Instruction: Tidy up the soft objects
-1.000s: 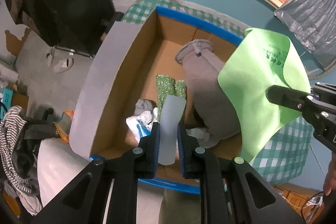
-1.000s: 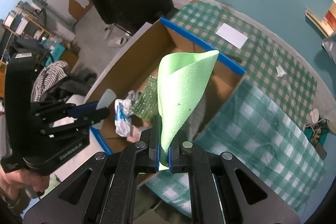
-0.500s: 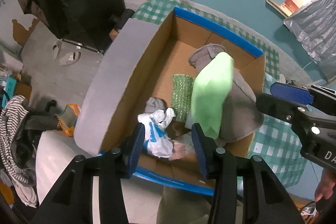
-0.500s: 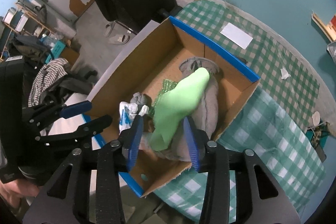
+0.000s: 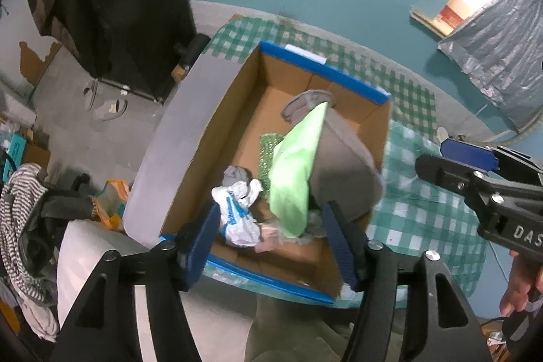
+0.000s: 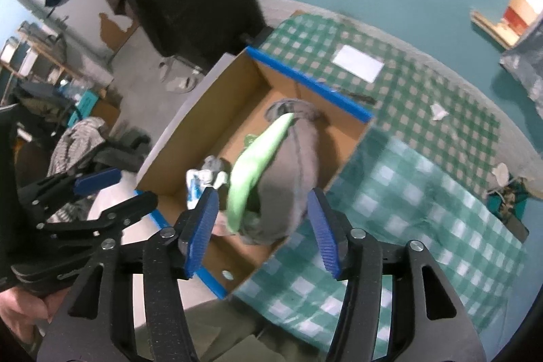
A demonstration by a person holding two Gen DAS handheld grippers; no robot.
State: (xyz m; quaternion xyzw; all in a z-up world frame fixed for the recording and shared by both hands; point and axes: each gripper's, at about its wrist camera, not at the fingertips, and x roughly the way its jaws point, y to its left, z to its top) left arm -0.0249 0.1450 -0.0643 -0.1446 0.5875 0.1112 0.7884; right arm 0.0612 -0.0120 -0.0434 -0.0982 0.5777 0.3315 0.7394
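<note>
A second ago both my claws pinched the green cloth (image 5: 293,172) above the box; now it lies in the cardboard box (image 5: 217,138), draped along the grey garment (image 5: 342,165) and leaning on it. My left claw (image 5: 271,243) is spreading with nothing pinched, and my right claw (image 6: 261,229) is spreading too, its pads clear of the cloth below. I judge this drop done, so the next soft thing can be fetched.

The box stands at the near edge of the tabletop, on the green checked tablecloth (image 6: 407,192). Inside, beside the cloth, lie a crumpled white-and-blue bag (image 5: 237,212), a small grey wad (image 5: 236,175) and a glittery green piece (image 5: 268,148). A white paper (image 6: 358,63) lies near the far edge. The box's raised grey flap (image 5: 176,138) stands on the left, something I must clear when I reach in again.
</note>
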